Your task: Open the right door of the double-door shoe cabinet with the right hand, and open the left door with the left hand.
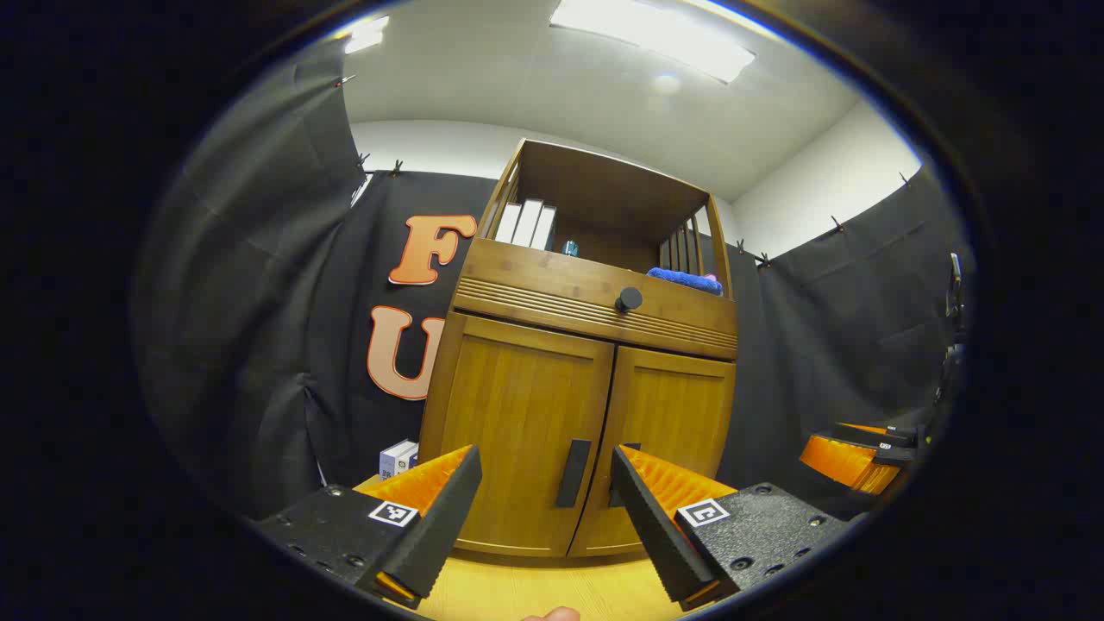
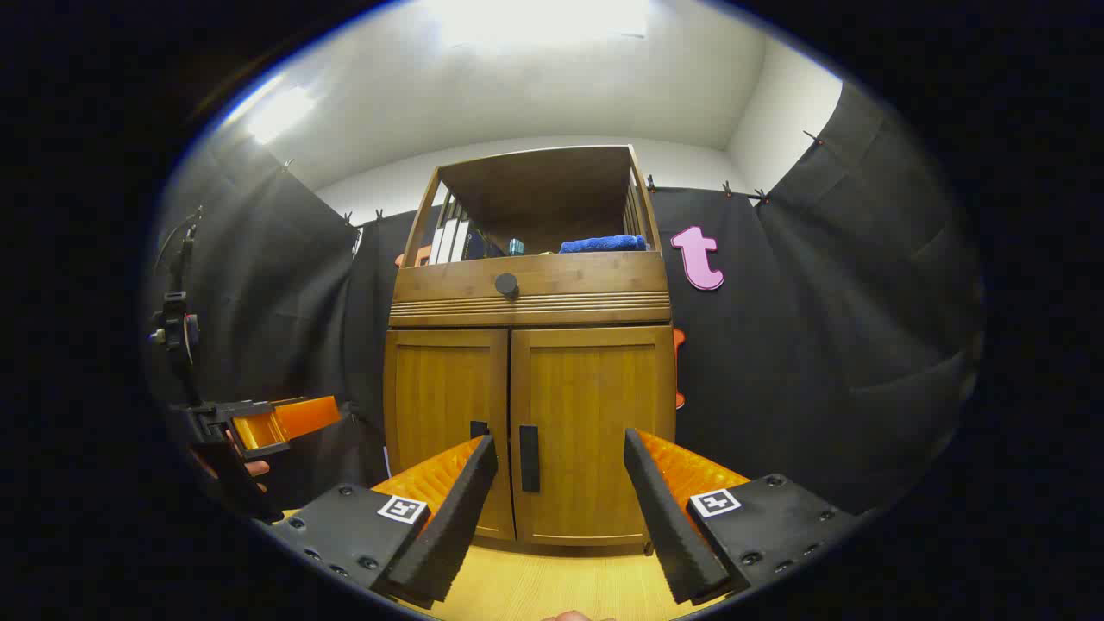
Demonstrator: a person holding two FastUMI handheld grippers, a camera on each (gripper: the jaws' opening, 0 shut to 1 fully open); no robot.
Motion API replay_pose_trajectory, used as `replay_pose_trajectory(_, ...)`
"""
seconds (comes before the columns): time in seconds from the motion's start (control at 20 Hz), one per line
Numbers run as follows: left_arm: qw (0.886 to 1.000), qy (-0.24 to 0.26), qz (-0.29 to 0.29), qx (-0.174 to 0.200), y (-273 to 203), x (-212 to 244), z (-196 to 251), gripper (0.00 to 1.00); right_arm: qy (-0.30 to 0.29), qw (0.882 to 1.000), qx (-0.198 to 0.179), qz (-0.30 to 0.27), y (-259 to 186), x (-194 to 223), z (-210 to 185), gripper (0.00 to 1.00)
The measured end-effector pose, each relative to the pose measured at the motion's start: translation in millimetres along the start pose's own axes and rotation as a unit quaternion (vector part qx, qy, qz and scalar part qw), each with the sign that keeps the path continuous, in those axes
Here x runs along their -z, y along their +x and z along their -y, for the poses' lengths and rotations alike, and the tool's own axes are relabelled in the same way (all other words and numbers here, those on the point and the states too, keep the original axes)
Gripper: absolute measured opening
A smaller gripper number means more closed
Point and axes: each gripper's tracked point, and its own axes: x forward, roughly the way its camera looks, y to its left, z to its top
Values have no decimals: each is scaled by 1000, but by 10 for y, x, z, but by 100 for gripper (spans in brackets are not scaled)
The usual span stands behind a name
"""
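A wooden shoe cabinet [image 1: 586,345] [image 2: 528,379] stands ahead with both doors closed. The left door [image 1: 517,423] [image 2: 444,405] carries a dark vertical handle [image 1: 573,473] [image 2: 479,429]. The right door [image 1: 668,431] [image 2: 591,423] has its own handle [image 2: 529,458], partly hidden behind a finger in the left gripper view. My left gripper [image 1: 545,517] is open, a short way in front of the doors, with nothing between its fingers. My right gripper [image 2: 559,509] is open too, facing the right door, apart from it.
Above the doors is a drawer with a round dark knob [image 1: 628,299] [image 2: 506,284]. The open shelf on top holds white books [image 1: 526,222] and a blue cloth [image 1: 686,279] [image 2: 604,244]. The cabinet stands on a light wooden floor [image 2: 552,586]. Small boxes [image 1: 398,457] sit at its left.
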Motion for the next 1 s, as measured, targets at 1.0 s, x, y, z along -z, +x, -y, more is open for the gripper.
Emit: replay_pose_trajectory(1.0, 1000, 2, -19, 0, -45, 55, -27, 94, 29, 1000, -8, 8, -71, -50, -18, 96)
